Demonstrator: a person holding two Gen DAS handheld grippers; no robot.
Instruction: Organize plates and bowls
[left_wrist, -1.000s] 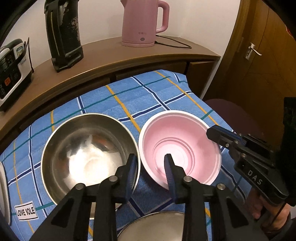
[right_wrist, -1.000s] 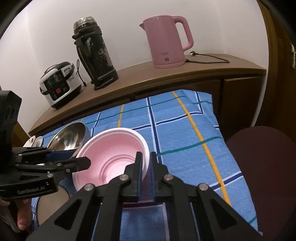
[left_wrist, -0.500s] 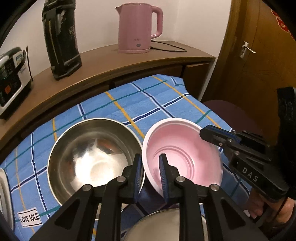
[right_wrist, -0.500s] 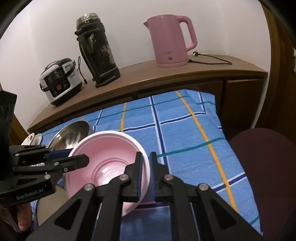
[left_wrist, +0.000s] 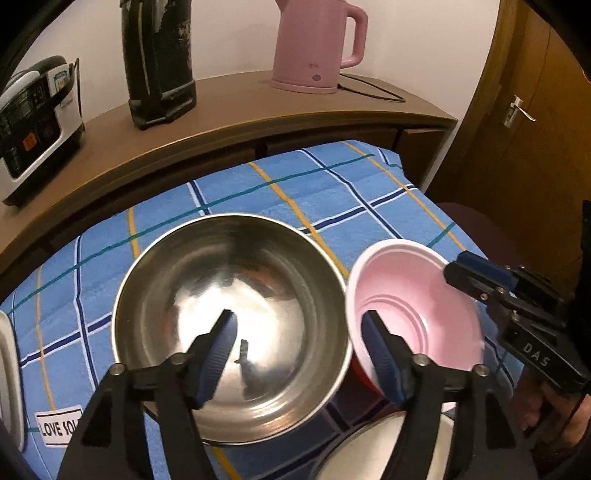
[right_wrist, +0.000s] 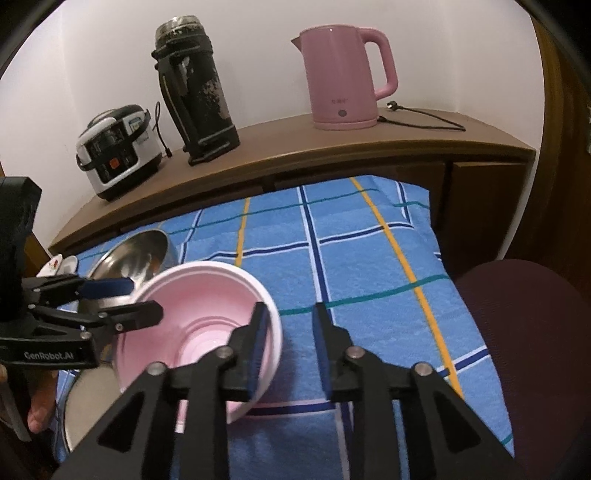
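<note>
1. Pink bowl (left_wrist: 413, 306) sits at centre right of the left wrist view, on the blue checked cloth (left_wrist: 295, 192), its rim just beside the steel bowl (left_wrist: 229, 317) at frame centre.
2. Left gripper (left_wrist: 297, 334) has just been opening; its fingers (left_wrist: 221, 343) stand wide, one over the steel bowl's inside, the other at the pink bowl's near rim, neither pressing.
3. Right gripper (right_wrist: 288, 328) has just been opening too, to a narrower gap; the pink bowl's rim stands beside its left finger, not between the two.
4. Only cloth shows in the gap of the right fingers (right_wrist: 321, 336).
5. A third bowl's rim (left_wrist: 373, 439) shows at the bottom edge of the left wrist view.
6. At the top, a pink kettle (right_wrist: 347, 77), a black flask (right_wrist: 195, 96) and a cooker (right_wrist: 114, 147) stand on the wooden shelf (right_wrist: 332, 144).
</note>
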